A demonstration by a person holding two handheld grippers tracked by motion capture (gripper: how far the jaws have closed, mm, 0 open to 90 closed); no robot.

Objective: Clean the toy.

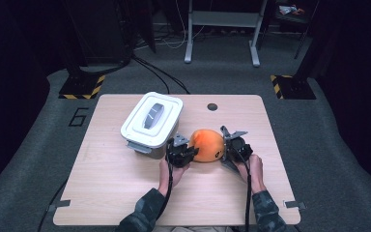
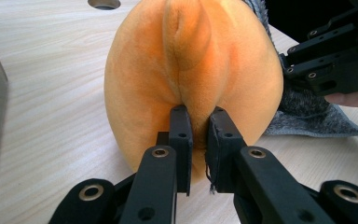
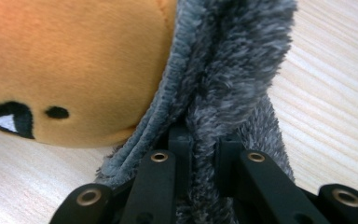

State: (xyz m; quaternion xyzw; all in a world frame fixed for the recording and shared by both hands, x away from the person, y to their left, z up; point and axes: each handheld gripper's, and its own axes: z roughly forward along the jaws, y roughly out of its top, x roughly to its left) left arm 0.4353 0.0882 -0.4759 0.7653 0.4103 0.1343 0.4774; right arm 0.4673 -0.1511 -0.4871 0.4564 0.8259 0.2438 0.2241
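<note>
**One plush toy, two grippers clamped on it**

Just right of one white lidded box (image 1: pixel 151 122), our left gripper (image 1: pixel 181 151) pinches one orange plush toy (image 1: pixel 206 145); its grey furry part (image 3: pixel 223 84) sits clamped in our right gripper (image 1: pixel 235 146).

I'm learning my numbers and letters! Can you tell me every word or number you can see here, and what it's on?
"6": a big dark number painted on the grey floor, left of the table.
The dark mark on the orange plush toy is too small to read in the high view.
The white box shows no words.
</note>
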